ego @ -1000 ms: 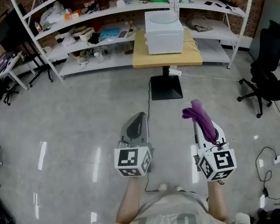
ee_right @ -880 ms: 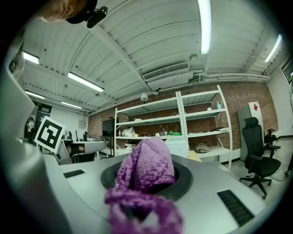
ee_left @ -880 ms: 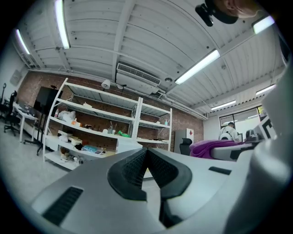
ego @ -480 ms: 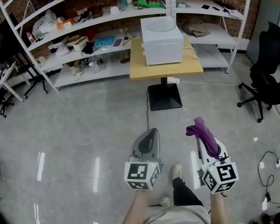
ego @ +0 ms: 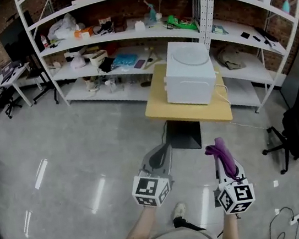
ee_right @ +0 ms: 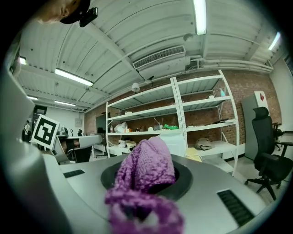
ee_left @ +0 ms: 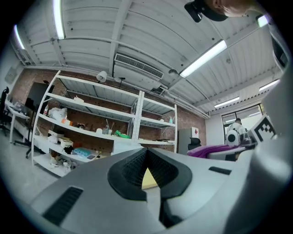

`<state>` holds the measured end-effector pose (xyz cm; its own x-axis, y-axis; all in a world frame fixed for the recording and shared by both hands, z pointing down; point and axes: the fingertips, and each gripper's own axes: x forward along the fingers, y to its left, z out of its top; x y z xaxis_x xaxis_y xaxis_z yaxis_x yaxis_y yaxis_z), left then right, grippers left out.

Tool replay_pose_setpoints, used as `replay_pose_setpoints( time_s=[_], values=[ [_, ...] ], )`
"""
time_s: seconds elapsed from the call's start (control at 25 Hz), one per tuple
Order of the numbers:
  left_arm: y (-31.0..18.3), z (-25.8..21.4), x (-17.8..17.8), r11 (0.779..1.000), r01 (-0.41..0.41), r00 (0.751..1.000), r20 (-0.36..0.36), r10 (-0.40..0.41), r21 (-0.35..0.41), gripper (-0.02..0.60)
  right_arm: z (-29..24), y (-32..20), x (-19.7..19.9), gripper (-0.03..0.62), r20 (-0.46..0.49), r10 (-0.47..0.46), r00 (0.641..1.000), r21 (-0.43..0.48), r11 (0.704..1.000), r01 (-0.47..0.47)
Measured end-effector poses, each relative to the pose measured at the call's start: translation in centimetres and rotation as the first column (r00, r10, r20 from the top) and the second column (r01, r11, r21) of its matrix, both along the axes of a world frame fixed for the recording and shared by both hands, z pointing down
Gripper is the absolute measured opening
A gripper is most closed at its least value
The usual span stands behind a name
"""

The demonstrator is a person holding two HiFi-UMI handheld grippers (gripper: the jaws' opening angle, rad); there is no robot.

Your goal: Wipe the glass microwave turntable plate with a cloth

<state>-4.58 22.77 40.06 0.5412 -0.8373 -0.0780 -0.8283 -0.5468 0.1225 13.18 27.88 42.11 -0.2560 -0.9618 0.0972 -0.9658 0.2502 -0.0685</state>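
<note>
Plate: The glass turntable plate [ego: 191,54] lies flat on top of the white microwave [ego: 189,85]. The microwave stands on a wooden table [ego: 161,106] in front of the white shelving [ego: 120,37], and the plate is well apart from both my grippers.
Cloth: A purple knitted cloth [ego: 223,155] bunches up out of my right gripper [ego: 217,153], with a loose tail draped back over the gripper's body.
Right gripper: Clamped on the cloth.
Left gripper: My left gripper [ego: 163,152] has its jaws pressed together with nothing between them. Only a sliver of the table shows through the notch between them.
Stage: I judge this to be the approach, with wiping not yet begun.
Risk: The plate looks unfastened on a smooth top, so a hard sideways wipe could push it over the edge and break it, since nothing steadies it.
Second risk: The cloth could drag out of the jaws if it catches on the plate's rim.
</note>
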Motion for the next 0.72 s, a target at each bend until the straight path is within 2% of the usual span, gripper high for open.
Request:
replay_pose_setpoints(
  time_s=[0.08, 0.2, 0.44, 0.72],
  values=[
    [-3.5, -0.8, 0.7, 1.000, 0.014, 1.000, -0.023, -0.014, 0.015, 0.000, 0.0, -3.8, 0.8, 0.054, -0.002, -0.019, 1.000, -0.002, 1.000, 0.019],
    [-8.0, -1.0, 2.2, 1.000, 0.024, 1.000, -0.019, -0.024, 0.018, 0.002, -0.7, -8.8, 1.6, 0.054, -0.006, -0.045, 0.999, 0.013, 0.999, 0.045],
    [-14.1, -0.5, 4.3, 1.000, 0.025, 1.000, 0.012, -0.025, 0.008, 0.002, -0.9, -15.0, 3.1, 0.054, -0.029, -0.065, 0.997, 0.005, 0.998, 0.065],
    [-22.8, 0.7, 4.5, 0.999, 0.047, 0.999, -0.021, -0.047, -0.013, 0.001, 0.1, -23.4, 4.8, 0.054, -0.020, -0.046, 0.999, 0.003, 0.999, 0.046]
  ],
)
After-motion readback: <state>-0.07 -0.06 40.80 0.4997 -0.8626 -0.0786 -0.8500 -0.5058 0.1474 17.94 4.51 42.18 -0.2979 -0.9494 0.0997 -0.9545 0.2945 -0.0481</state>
